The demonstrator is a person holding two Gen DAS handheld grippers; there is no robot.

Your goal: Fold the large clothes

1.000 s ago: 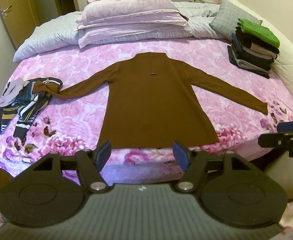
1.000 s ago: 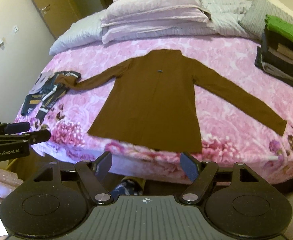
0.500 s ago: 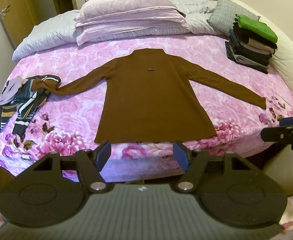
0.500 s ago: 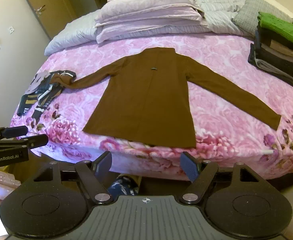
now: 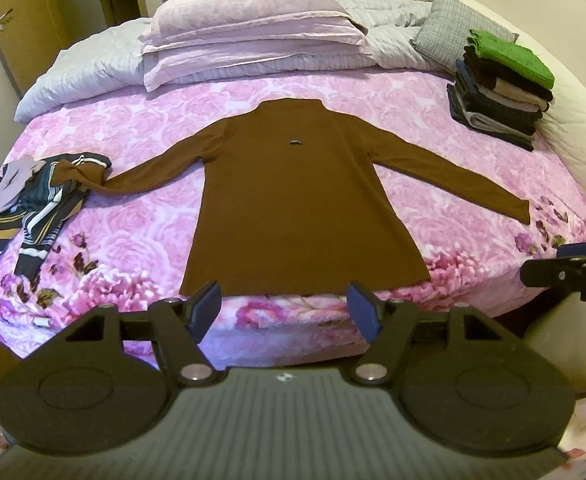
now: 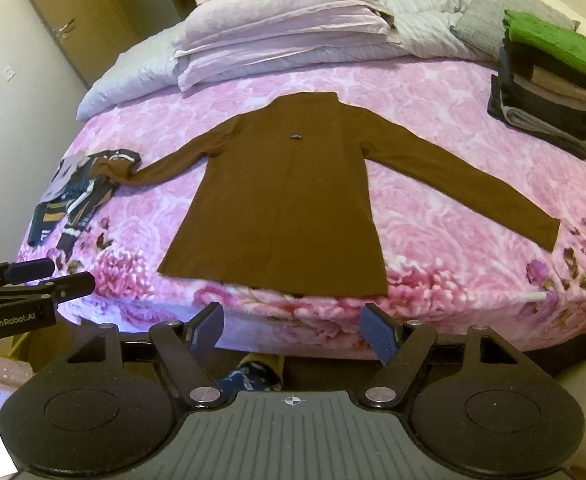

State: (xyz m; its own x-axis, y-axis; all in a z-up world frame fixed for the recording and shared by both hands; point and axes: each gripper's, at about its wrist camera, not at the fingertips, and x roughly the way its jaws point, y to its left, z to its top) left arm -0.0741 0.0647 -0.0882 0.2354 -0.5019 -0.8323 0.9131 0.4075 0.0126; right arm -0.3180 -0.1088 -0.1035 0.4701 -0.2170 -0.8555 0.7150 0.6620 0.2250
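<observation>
Left claw [image 5: 284, 311] and right claw [image 6: 293, 330] both hang with jaws apart and empty, just short of the bed [image 5: 133, 240]. The brown top [image 5: 297, 208] lies flat ahead of them, sleeves spread, hem nearest. Best pinch each sleeve near its cuff and fold inward evenly. No containers; folded stack [image 5: 501, 92] sits far right.

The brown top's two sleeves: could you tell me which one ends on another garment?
The sleeve at picture left: its cuff lies on the striped garment; the other sleeve ends on bare pink blanket.
</observation>
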